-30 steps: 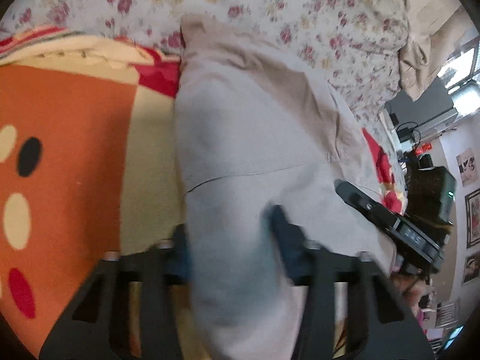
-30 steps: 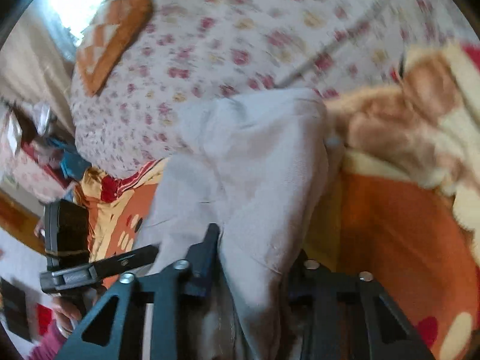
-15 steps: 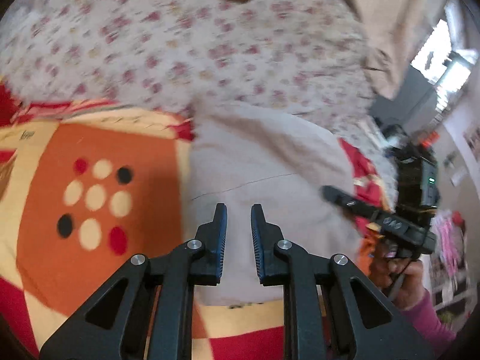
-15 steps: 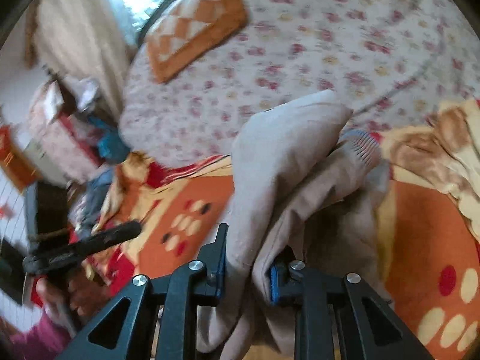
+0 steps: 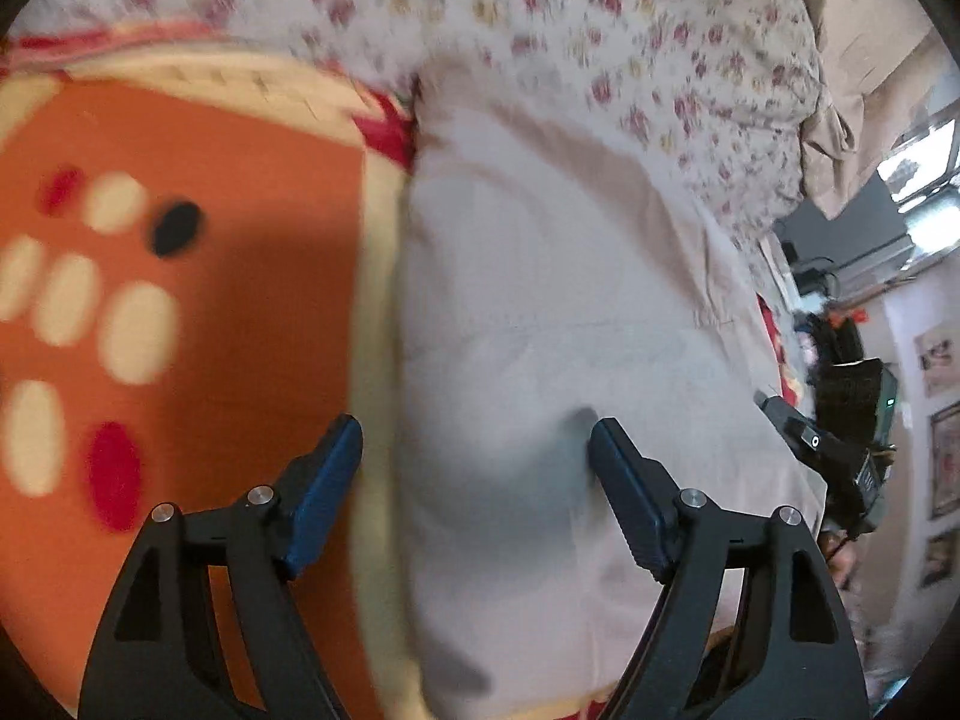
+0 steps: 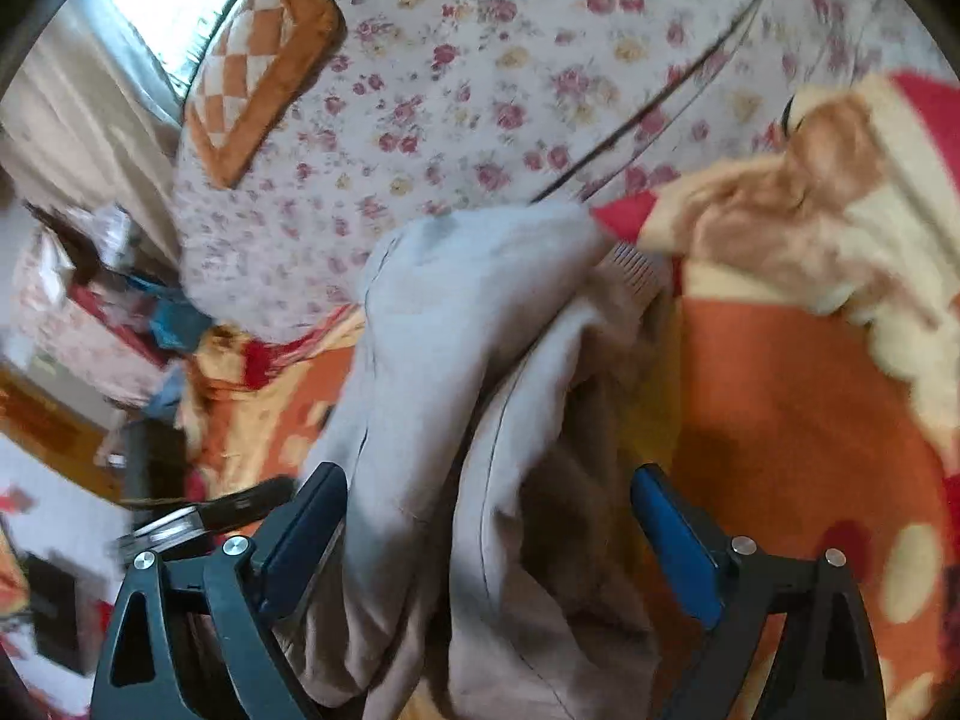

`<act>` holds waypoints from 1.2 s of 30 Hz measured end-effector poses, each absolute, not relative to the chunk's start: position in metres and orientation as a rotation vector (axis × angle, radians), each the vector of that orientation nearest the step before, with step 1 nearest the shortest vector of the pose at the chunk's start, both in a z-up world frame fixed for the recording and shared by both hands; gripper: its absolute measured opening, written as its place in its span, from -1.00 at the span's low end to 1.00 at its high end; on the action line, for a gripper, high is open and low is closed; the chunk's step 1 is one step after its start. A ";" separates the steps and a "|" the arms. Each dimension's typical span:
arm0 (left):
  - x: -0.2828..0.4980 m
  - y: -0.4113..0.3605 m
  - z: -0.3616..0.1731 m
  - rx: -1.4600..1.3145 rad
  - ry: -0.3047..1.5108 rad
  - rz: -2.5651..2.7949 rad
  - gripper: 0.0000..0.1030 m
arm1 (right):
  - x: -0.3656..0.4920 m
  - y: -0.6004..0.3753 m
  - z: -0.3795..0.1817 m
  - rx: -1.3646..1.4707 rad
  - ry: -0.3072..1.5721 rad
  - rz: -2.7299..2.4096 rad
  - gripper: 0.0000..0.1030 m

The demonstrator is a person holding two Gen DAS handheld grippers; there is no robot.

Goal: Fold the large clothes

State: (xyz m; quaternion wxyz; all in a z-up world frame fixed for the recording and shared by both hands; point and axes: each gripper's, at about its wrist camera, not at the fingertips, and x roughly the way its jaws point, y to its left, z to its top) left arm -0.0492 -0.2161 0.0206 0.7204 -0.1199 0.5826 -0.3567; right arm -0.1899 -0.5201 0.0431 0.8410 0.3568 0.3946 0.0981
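Observation:
A large beige garment (image 5: 540, 300) lies folded on an orange and cream blanket (image 5: 210, 360). In the left wrist view my left gripper (image 5: 474, 462) hovers over the garment's left edge. Its jaws are opening wide, the cloth lies under them, and no pad presses on it. In the right wrist view the garment (image 6: 432, 330) is bunched in long ridges. My right gripper (image 6: 489, 516) straddles those ridges, its jaws also opening and the blue pads (image 6: 672, 540) off the cloth. The right gripper's black body (image 5: 828, 462) shows at the garment's right edge.
A floral bedsheet (image 6: 480, 90) covers the bed beyond the blanket (image 6: 780, 420), with an orange checkered cushion (image 6: 258, 60) at its far left. A rumpled fold of blanket (image 6: 810, 228) lies right of the garment. Cluttered furniture (image 5: 852, 312) stands past the bed's edge.
A second ago both grippers were shut on the garment. The left let go first and pulled back, then the right. Both now stand wide open and the garment rests on the blanket.

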 end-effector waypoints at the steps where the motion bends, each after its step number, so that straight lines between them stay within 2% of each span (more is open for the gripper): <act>1: -0.046 -0.222 0.012 -0.275 1.314 -0.798 0.57 | -0.187 -0.516 0.040 0.749 0.834 0.228 0.83; 4: -0.043 -0.232 0.008 -0.260 1.291 -0.829 0.67 | -0.175 -0.500 0.035 0.690 0.862 0.247 0.85; 5: -0.043 -0.236 0.009 -0.251 1.296 -0.843 0.78 | -0.169 -0.497 0.031 0.678 0.877 0.238 0.85; 8: -0.040 -0.246 0.010 -0.196 1.315 -0.860 0.81 | -0.157 -0.504 0.016 0.766 0.882 0.243 0.84; 9: -0.038 -0.243 0.010 -0.205 1.323 -0.860 0.81 | -0.157 -0.507 0.014 0.794 0.876 0.249 0.79; 11: -0.035 -0.234 0.010 -0.279 1.324 -0.854 0.81 | -0.158 -0.514 0.013 0.834 0.864 0.274 0.31; 14: -0.035 -0.224 0.005 -0.354 1.304 -0.872 0.81 | -0.158 -0.516 0.010 0.864 0.871 0.284 0.16; 19: -0.049 -0.240 0.008 -0.192 1.266 -0.899 0.81 | -0.157 -0.515 0.009 0.855 0.868 0.296 0.15; 20: -0.048 -0.241 0.007 -0.201 1.275 -0.905 0.69 | -0.158 -0.514 0.009 0.849 0.859 0.294 0.15; 21: -0.046 -0.240 0.007 -0.232 1.289 -0.917 0.21 | -0.159 -0.513 0.010 0.843 0.855 0.294 0.15; 22: -0.044 -0.238 0.008 -0.264 1.300 -0.912 -0.04 | -0.160 -0.512 0.011 0.840 0.853 0.294 0.15; 23: -0.041 -0.235 0.010 -0.303 1.310 -0.913 -0.44 | -0.160 -0.511 0.015 0.842 0.847 0.300 0.06; 24: -0.039 -0.233 0.014 -0.331 1.307 -0.916 -0.58 | -0.161 -0.510 0.018 0.841 0.844 0.306 0.00; 26: -0.041 -0.231 0.030 -0.317 1.271 -0.920 -0.67 | -0.161 -0.506 0.034 0.811 0.840 0.321 -0.23; 28: -0.050 -0.230 0.054 -0.276 1.217 -0.939 -0.69 | -0.161 -0.501 0.051 0.791 0.831 0.348 -0.32; 32: -0.068 -0.212 0.102 -0.267 1.139 -0.973 -0.69 | -0.173 -0.482 0.094 0.764 0.783 0.439 -0.35; 36: -0.099 -0.174 0.136 -0.245 1.099 -0.980 -0.69 | -0.197 -0.458 0.115 0.753 0.747 0.535 -0.35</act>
